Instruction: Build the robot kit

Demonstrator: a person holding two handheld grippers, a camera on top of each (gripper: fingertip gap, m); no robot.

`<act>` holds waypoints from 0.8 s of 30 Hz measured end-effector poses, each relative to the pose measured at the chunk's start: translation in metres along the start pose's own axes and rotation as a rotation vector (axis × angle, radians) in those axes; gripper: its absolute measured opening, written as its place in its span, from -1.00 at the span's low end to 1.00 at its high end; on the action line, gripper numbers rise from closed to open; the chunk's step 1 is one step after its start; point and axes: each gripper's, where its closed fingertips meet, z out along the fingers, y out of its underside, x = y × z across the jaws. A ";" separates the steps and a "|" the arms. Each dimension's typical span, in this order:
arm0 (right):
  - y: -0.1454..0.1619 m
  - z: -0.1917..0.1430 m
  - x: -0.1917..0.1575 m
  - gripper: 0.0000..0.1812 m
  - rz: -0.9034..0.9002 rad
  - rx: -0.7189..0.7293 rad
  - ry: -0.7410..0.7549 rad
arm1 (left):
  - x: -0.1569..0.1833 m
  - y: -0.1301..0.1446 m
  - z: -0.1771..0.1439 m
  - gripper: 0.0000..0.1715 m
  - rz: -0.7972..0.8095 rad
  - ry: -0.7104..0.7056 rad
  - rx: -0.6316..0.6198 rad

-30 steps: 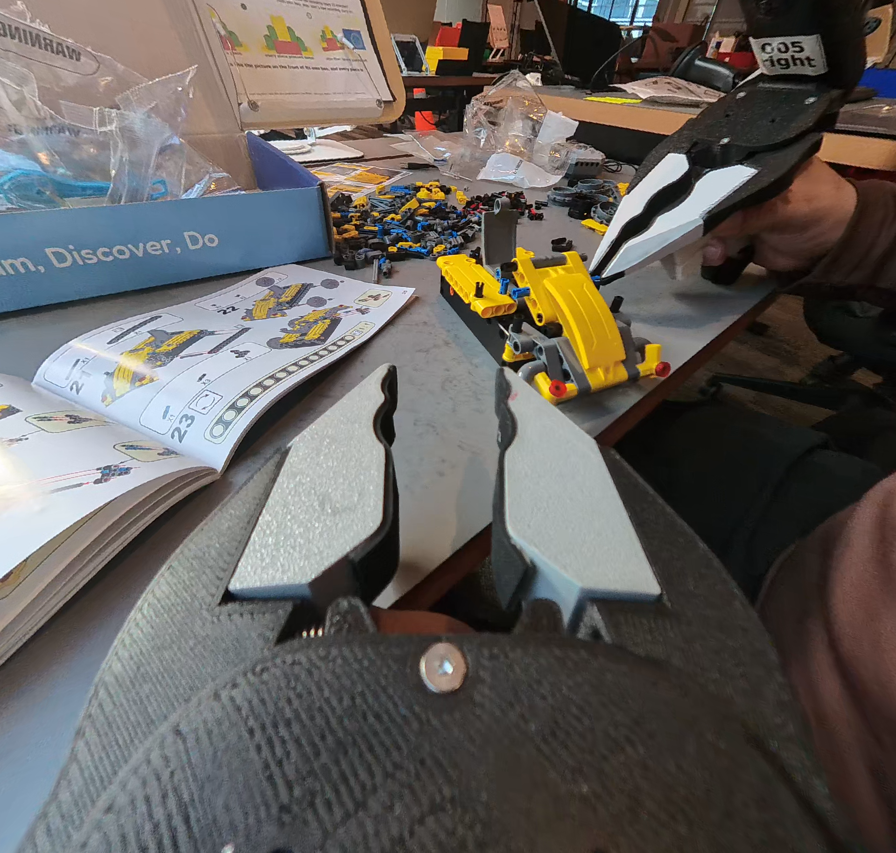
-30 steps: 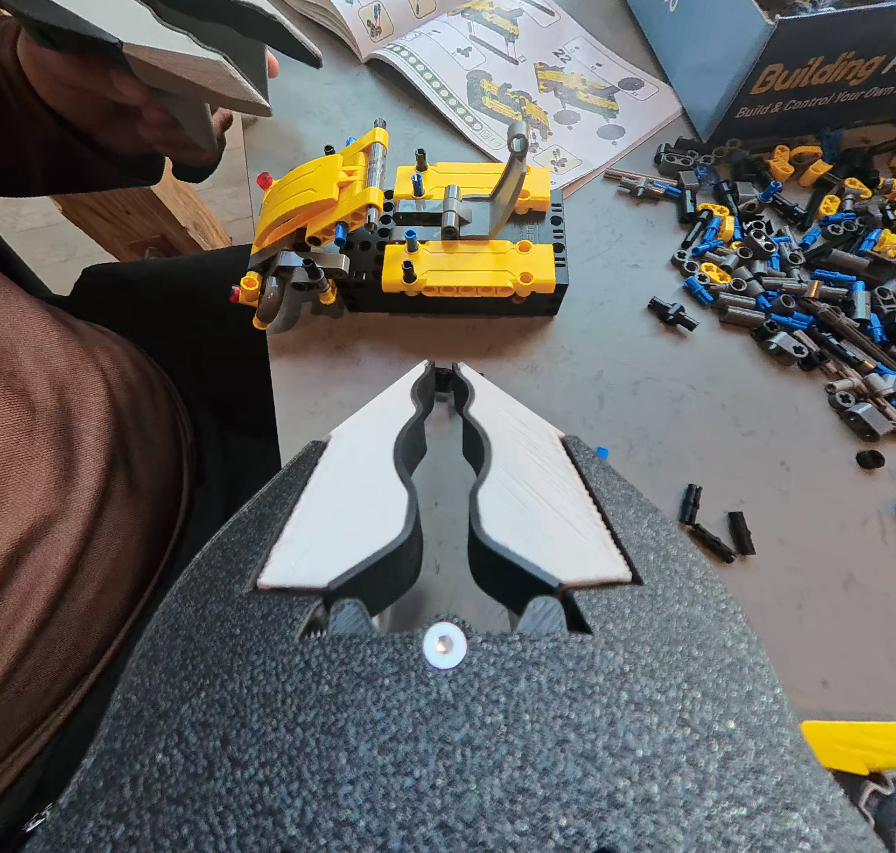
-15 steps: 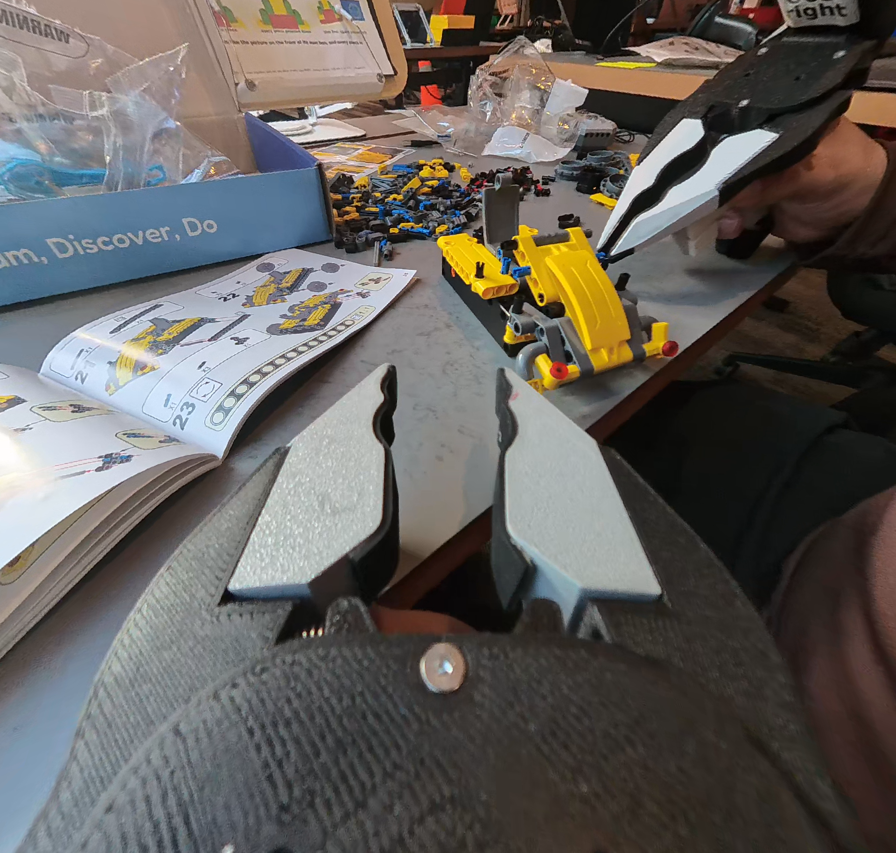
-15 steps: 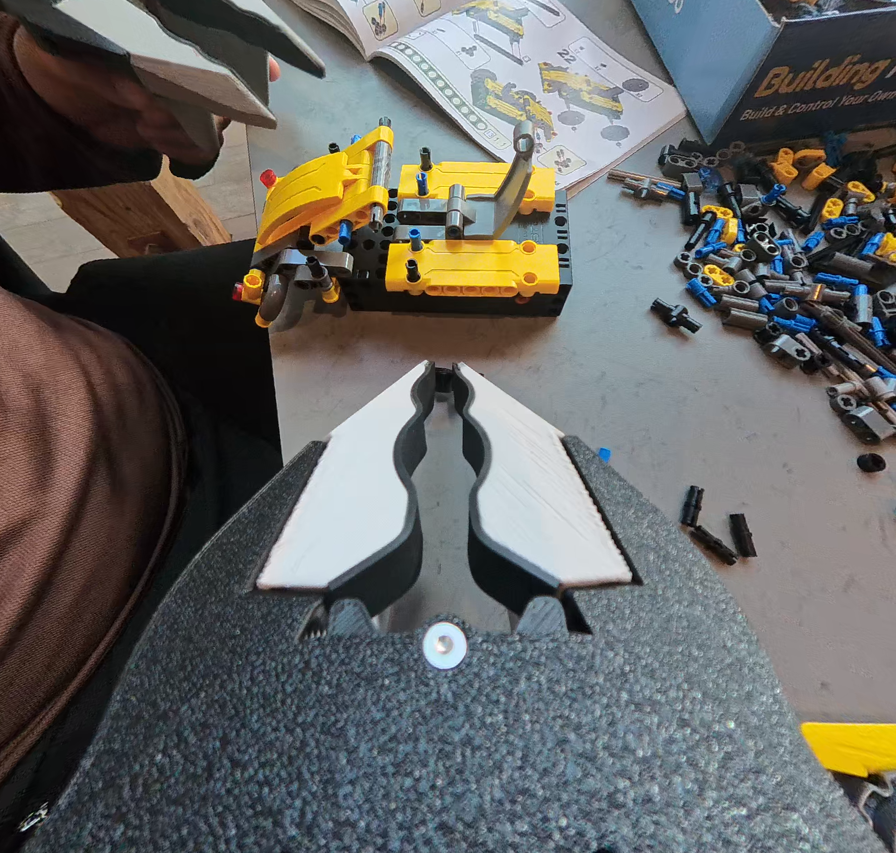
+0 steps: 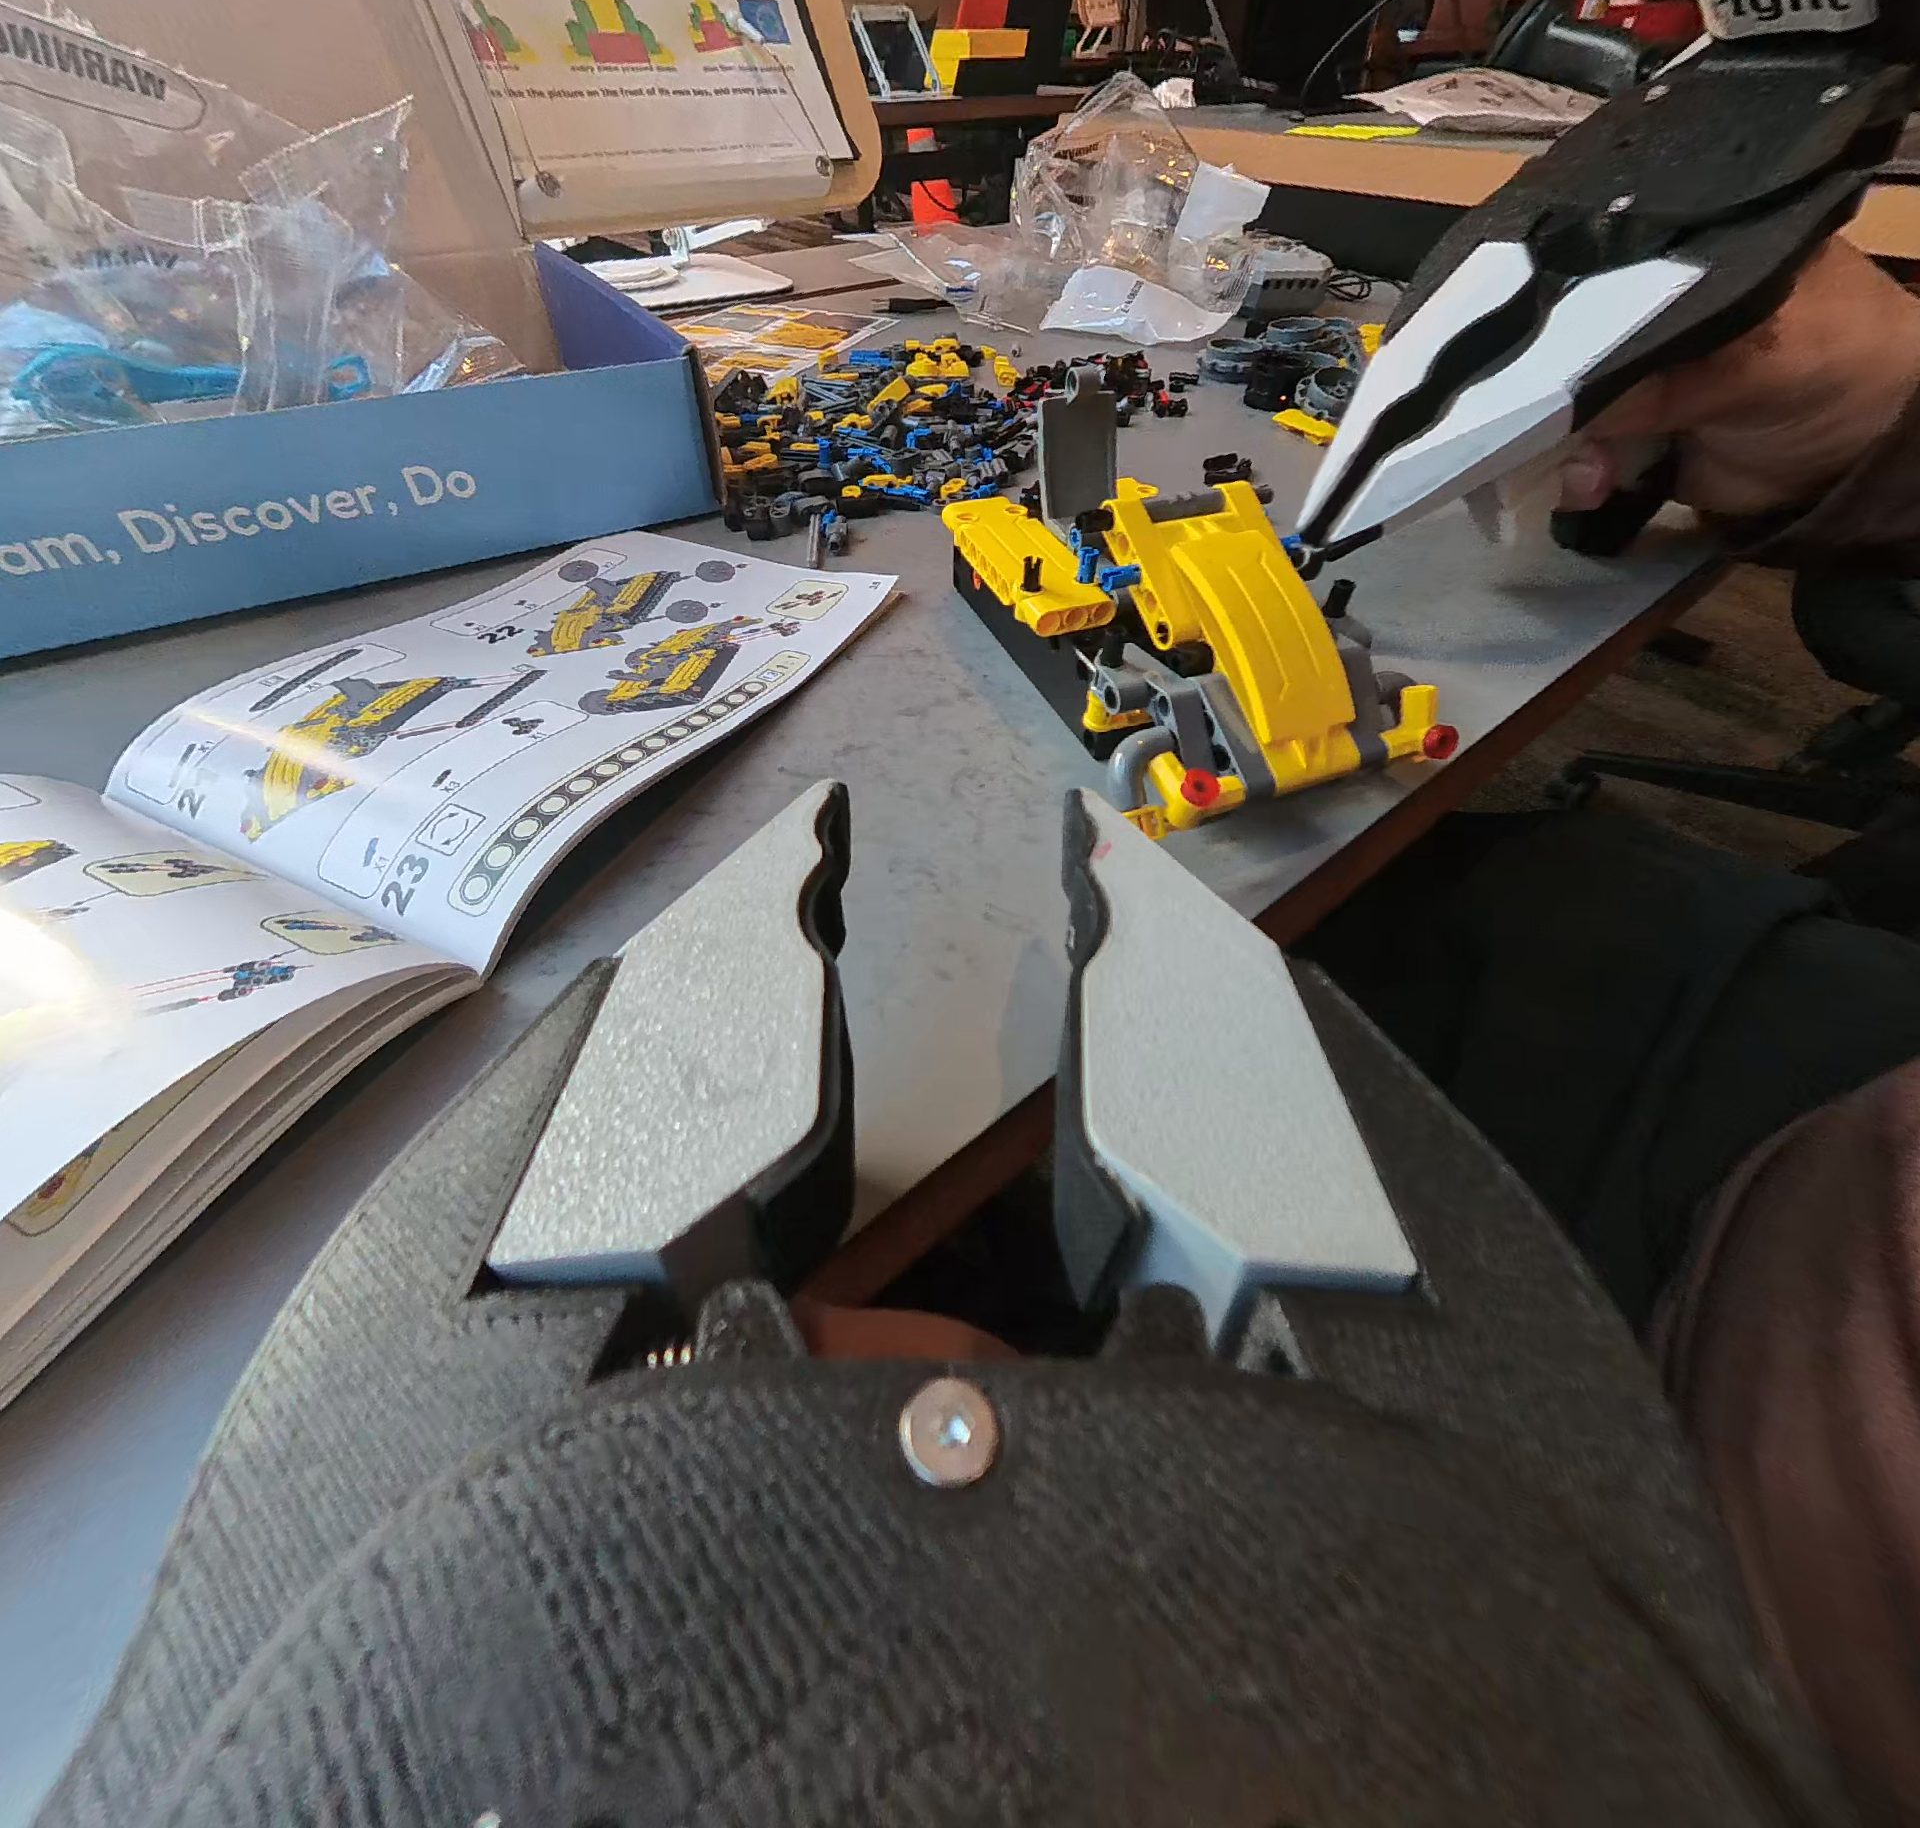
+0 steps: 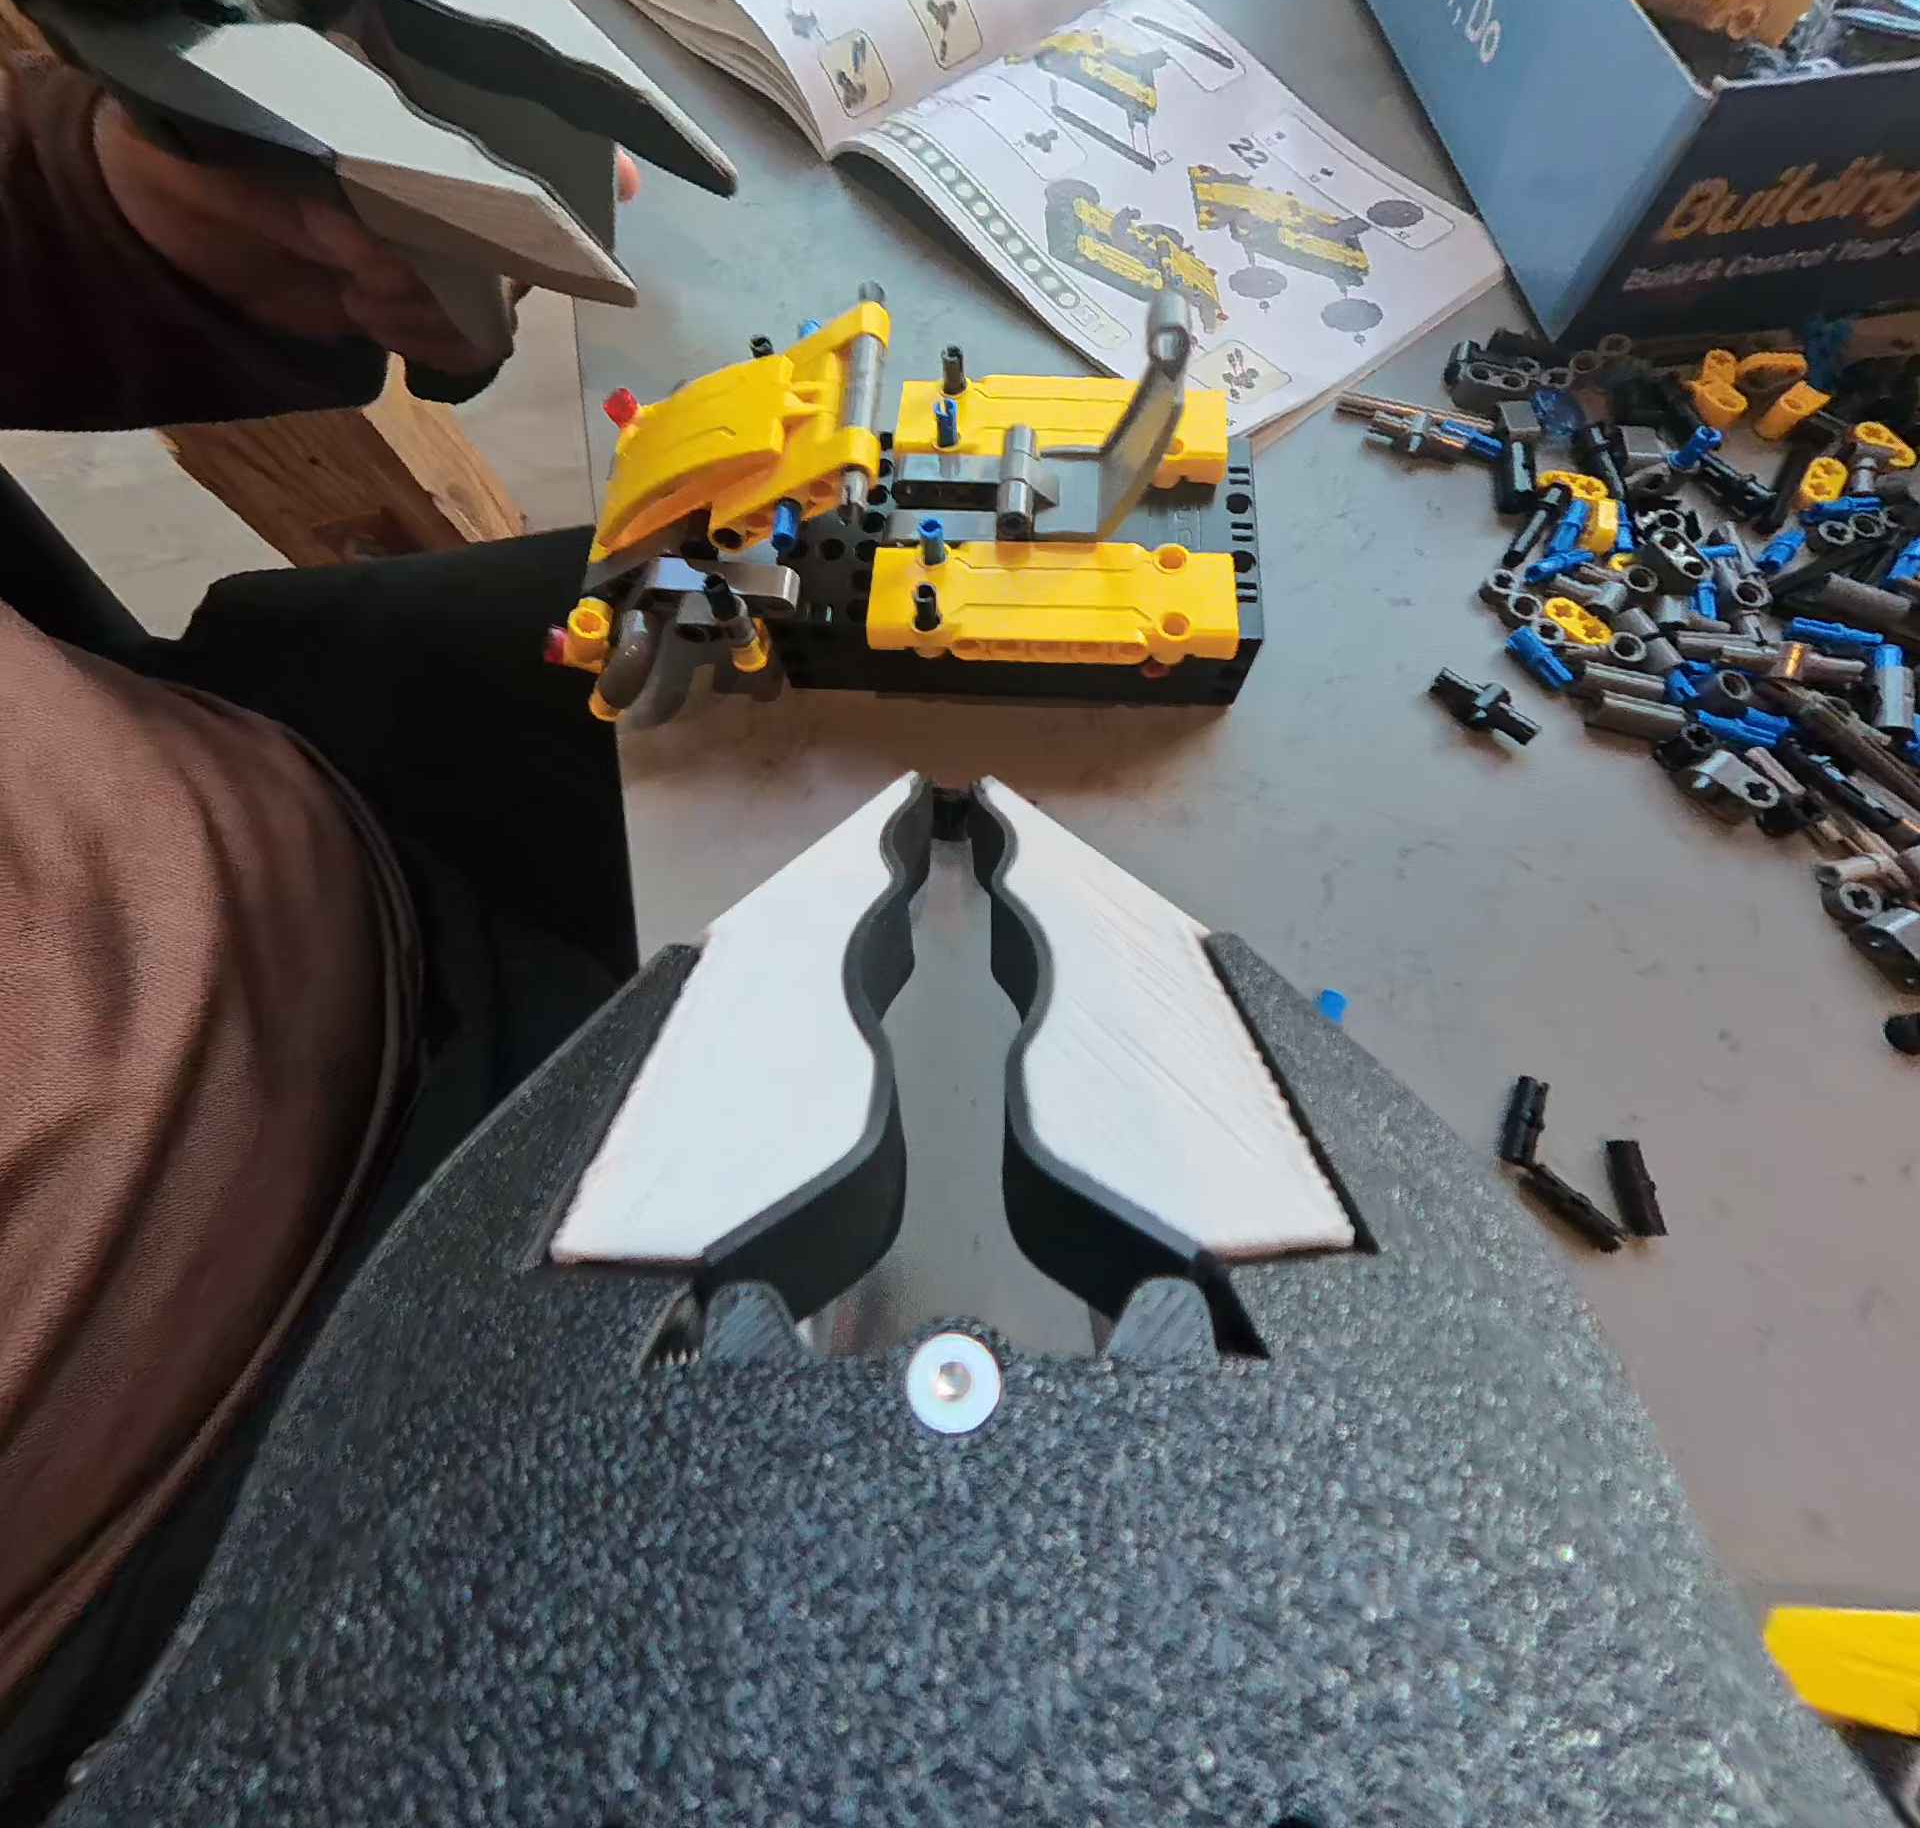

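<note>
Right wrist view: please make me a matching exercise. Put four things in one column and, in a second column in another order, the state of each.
Things:
1. brick model
2. instruction booklet
3. left hand-held gripper
4. right hand-held gripper

States:
A. lies open beyond the model
B. open, holds nothing
C. shut on a small black pin
D. stands on the table near its edge

Pairs: 1-D, 2-A, 3-B, 4-C
</note>
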 end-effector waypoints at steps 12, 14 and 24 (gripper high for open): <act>-0.019 0.017 -0.028 -0.97 -0.038 0.031 -0.069 | 0.012 0.000 0.003 -0.51 0.018 0.037 -0.001; -0.023 0.019 -0.024 -0.97 -0.032 0.050 -0.042 | 0.016 0.000 0.004 -0.49 0.020 0.054 -0.001; -0.039 0.003 -0.034 -0.97 -0.069 0.097 -0.065 | 0.025 0.001 0.006 -0.48 0.062 0.077 -0.004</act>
